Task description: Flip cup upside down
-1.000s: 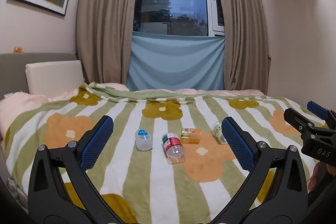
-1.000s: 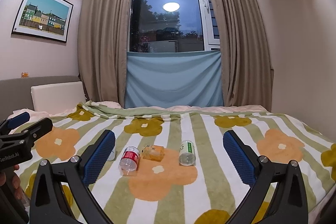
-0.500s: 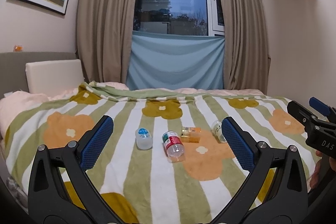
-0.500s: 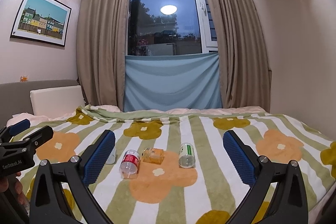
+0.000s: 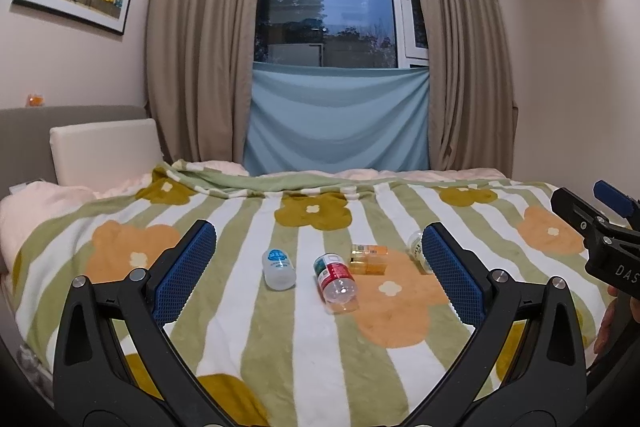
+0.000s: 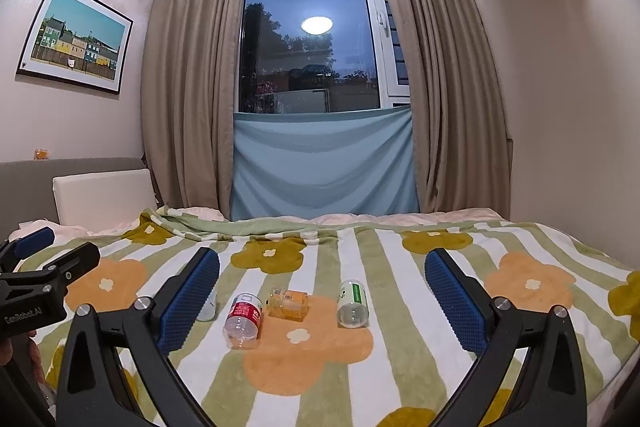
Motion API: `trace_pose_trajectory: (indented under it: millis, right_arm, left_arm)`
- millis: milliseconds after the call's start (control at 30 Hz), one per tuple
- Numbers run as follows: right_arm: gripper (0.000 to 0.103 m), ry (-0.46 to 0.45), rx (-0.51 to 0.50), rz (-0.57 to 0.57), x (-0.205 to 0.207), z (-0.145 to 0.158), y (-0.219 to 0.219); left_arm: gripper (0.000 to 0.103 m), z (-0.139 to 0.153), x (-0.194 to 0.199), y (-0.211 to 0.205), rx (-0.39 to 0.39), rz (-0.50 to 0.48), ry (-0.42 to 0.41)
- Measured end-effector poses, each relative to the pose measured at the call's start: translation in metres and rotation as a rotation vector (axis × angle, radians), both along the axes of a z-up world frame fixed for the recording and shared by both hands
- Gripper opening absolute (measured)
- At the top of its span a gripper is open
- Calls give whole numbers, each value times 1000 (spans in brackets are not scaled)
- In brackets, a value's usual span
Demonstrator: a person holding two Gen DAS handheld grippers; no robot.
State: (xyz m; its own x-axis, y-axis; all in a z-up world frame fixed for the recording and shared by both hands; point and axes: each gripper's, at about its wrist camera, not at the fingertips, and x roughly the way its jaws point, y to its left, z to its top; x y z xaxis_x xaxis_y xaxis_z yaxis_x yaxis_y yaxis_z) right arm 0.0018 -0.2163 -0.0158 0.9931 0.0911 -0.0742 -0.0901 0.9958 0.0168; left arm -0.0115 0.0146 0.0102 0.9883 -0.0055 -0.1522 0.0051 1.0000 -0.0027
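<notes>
Four small containers lie on their sides in a loose row on the green-and-white striped blanket with orange and mustard flowers (image 5: pixel 224 311), well inside the bed's borders. From the left wrist view, the frosted white cup with a blue label (image 5: pixel 277 269) lies at 11 o'clock of the clear plastic cup with a red label (image 5: pixel 335 282); the amber-orange plastic container (image 5: pixel 369 259) sits just beside the red one at 2 o'clock, and the clear cup with a green label (image 6: pixel 352 303) lies apart at the right end. Open blanket spreads all round the row, widest toward the near edge.

The left gripper (image 5: pixel 318 269) hangs level over the near blanket, jaws spread wide and empty, framing the row. The right gripper (image 6: pixel 322 301) hangs alongside, likewise level, wide apart and empty. Beige curtains (image 6: pixel 444 99) flank the window at 12 o'clock.
</notes>
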Motion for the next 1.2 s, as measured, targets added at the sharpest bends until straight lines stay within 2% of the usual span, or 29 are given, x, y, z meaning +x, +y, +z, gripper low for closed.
trace_pose_trajectory:
  millis: [267, 400, 467, 567, 600, 767, 933, 1100, 1133, 1200]
  right_arm:
    - [103, 31, 4, 5, 19, -5, -4]
    - [103, 54, -22, 48, 47, -1, -4]
    - [103, 71, -68, 102, 71, 4, -2]
    - [103, 121, -200, 180, 122, 9, 7]
    - [103, 158, -274, 217, 148, 10, 13]
    - [103, 322, -515, 384, 248, -10, 41]
    - [103, 509, -695, 566, 325, -53, 77]
    - [102, 631, -852, 672, 370, -100, 112]
    - [101, 656, -880, 695, 377, -111, 119]
    - [90, 706, -942, 731, 389, -133, 133]
  left_arm:
    - [103, -3, 6, 6, 3, 31, -36]
    - [103, -10, 20, 14, -6, 42, -17]
    - [103, -13, 27, 18, -13, 41, -5]
    - [103, -20, 43, 23, -10, 17, 45]
    - [103, -23, 49, 24, 3, 19, 61]
    - [103, -37, 71, 29, 24, 38, 112]
    - [103, -56, 89, 40, -6, 53, 176]
    - [103, -75, 103, 49, -5, 79, 237]
    - [103, -79, 106, 52, -7, 84, 251]
    - [103, -86, 110, 56, -11, 91, 274]
